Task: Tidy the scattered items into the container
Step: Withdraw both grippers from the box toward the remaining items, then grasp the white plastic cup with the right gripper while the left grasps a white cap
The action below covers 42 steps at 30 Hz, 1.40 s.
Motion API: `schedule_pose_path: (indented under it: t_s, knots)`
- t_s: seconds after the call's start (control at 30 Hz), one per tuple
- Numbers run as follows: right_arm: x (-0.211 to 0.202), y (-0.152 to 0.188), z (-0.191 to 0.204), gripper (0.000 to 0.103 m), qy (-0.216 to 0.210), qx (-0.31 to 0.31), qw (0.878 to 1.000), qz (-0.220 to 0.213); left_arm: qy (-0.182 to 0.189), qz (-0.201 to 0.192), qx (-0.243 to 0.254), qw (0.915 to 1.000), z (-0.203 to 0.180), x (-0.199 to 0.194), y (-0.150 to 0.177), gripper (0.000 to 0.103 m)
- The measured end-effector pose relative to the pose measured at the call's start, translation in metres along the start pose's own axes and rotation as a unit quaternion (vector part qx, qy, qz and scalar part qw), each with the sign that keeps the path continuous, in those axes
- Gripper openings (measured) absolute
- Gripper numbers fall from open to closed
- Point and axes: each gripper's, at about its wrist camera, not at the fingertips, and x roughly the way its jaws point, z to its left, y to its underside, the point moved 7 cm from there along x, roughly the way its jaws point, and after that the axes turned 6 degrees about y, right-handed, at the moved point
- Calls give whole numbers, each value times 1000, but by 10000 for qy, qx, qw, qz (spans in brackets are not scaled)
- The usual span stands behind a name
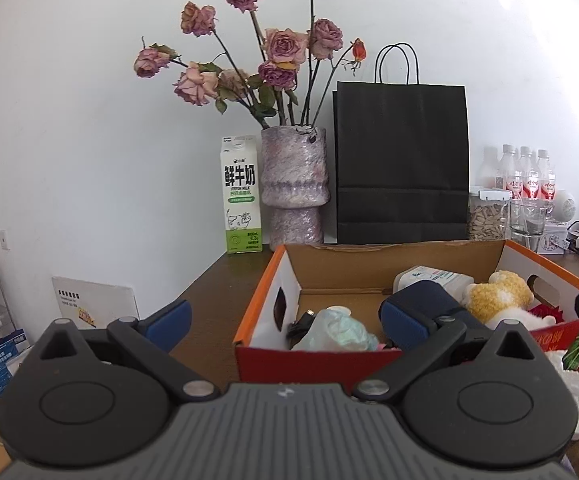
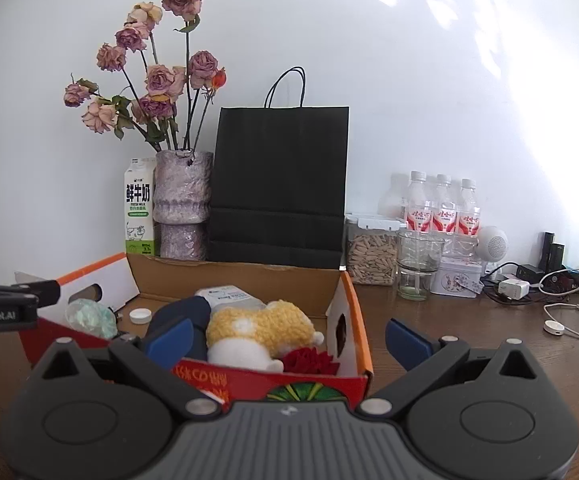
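both my left gripper (image 1: pixel 285 320) and right gripper (image 2: pixel 289 340) are spread wide and hold nothing. the box (image 2: pixel 353 292) on the table (image 2: pixel 469 344) already holds the yellow plush (image 2: pixel 265 320), a white packet (image 2: pixel 229 294) and a crumpled bag (image 1: pixel 337 330). i'd scan for strays next and keep low over the rim. only my right view shows the small white cap (image 2: pixel 140 315) inside; only my left shows white items (image 1: pixel 577 384) outside the box's near corner.

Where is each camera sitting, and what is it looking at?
Left wrist: sits on the left tool, open, facing the box's left end; the right tool's tip pokes in at the right edge.
Right wrist: sits on the right tool, open, facing the box's right end; the left tool shows at left.
Both see the yellow plush toy, vase and black bag.
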Motion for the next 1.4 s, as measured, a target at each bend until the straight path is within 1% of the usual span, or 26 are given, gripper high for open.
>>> schedule_pose_path:
  t_s: [0.33, 0.5, 0.57, 0.67, 0.83, 0.97, 1.03, 1.13, 1.27, 1.3, 1.33, 1.37, 1.4]
  knots:
    - [-18, 19, -7, 103, -24, -94, 9998, 178, -118, 231, -33, 9997, 15, -14, 16, 103]
    - [-21, 24, -9, 103, -73, -74, 9995, 289, -193, 469, -29, 9987, 20, -15, 26, 103]
    - [-22, 26, -8, 103, -99, -94, 9994, 324, -173, 542, -48, 9984, 22, -17, 29, 103]
    - [-25, 28, -7, 103, -209, -114, 9989, 407, -115, 795, -94, 9967, 25, -20, 36, 103]
    - [-26, 36, -6, 103, -328, -231, 9966, 726, -20, 949, -99, 9954, 29, -26, 44, 103]
    - [-24, 40, -2, 100, -471, -242, 9946, 898, 74, 1084, -62, 9941, 27, -24, 46, 103]
    - [-23, 41, 0, 96, -535, -259, 9936, 956, 127, 1101, -14, 9938, 25, -23, 47, 103]
    - [-21, 40, 0, 93, -619, -133, 9926, 1032, 224, 1141, 31, 9932, 22, -19, 46, 103]
    - [-13, 37, -5, 89, -706, 154, 9907, 1153, 266, 1229, 58, 9920, 21, -10, 44, 95]
    - [-11, 36, -6, 86, -704, 191, 9902, 1188, 283, 1266, 52, 9915, 20, -7, 43, 91]
    - [-8, 36, -6, 81, -712, 226, 9896, 1225, 292, 1310, 50, 9909, 20, -2, 42, 88]
    - [-6, 35, -5, 79, -747, 261, 9887, 1271, 292, 1364, 50, 9902, 19, 2, 42, 85]
    - [-3, 35, -4, 76, -793, 299, 9877, 1315, 294, 1427, 50, 9893, 18, 7, 41, 81]
